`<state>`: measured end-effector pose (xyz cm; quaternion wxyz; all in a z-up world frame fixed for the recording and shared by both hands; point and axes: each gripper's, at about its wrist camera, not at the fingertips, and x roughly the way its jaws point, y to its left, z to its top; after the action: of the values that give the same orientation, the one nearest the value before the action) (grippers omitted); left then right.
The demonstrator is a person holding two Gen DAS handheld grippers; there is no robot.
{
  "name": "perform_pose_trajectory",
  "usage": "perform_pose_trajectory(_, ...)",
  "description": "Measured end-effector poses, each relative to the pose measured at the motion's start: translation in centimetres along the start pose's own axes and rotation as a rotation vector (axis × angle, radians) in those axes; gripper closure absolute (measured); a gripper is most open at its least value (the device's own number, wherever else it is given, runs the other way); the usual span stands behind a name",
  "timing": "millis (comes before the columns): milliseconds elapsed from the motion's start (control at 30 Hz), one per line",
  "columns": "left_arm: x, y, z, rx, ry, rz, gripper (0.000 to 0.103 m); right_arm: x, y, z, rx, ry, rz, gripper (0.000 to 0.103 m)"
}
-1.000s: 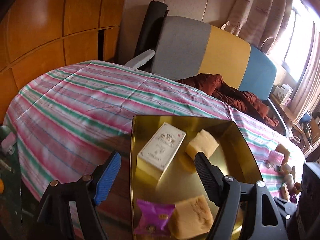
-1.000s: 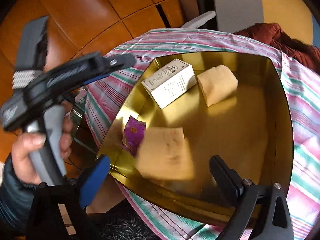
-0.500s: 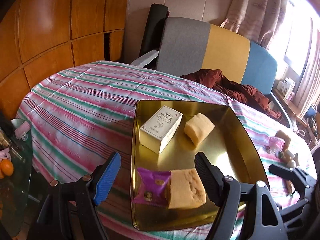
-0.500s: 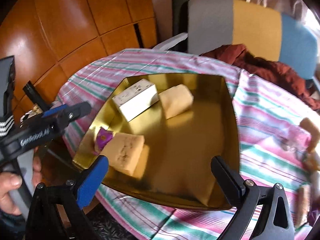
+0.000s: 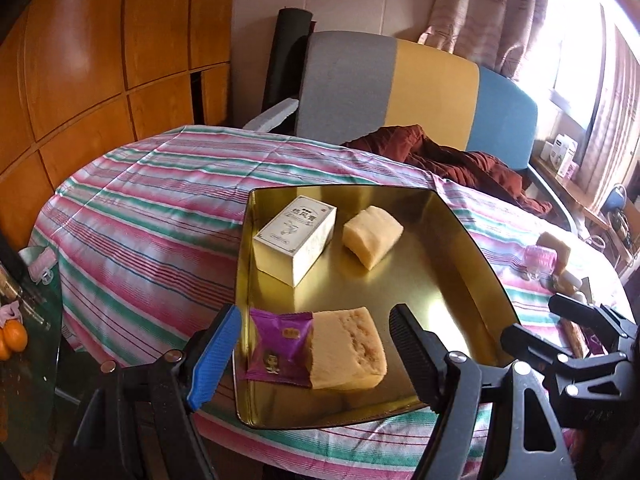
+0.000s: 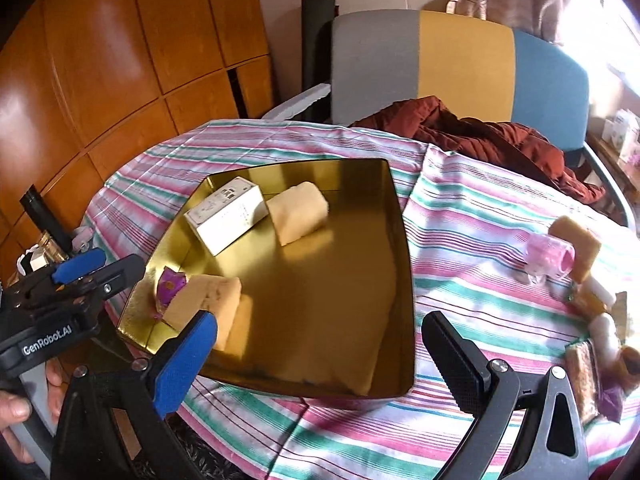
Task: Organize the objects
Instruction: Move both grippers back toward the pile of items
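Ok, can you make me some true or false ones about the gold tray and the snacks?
1. The gold tray holds four things. True.
2. The white box sits outside the tray. False: it lies inside, at the far side.
3. The purple packet touches a yellow cake piece. True.
4. The left claw grips the packet. False: it is open, holding nothing.
5. The right claw is open. True.

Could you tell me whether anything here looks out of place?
Yes: a cluster of snacks lies loose on the striped cloth, right of the gold tray, while four items already sit inside it.
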<state>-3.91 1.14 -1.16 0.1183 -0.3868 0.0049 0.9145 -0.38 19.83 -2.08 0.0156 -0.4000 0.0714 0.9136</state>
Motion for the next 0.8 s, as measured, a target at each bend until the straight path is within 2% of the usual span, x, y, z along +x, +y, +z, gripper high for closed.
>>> perform_pose_trajectory(200,-0.2,-0.9,-0.2,0.020,0.005,-0.013,0.025,-0.5,-1.1,-0.4,0.023,-0.005,-0.019,0.000)
perform_pose_trajectory(533,-0.3,-1.8,-0.5,0.033,0.012,-0.081,0.025,-0.7,-3.2,-1.1,0.056,-0.002,-0.068,0.000)
perform_pose_trajectory(800,0.1,-3.3,-0.6,0.052,0.044,-0.145,0.025,-2.0,-8.7,-1.9,0.162,-0.001,-0.142,0.000)
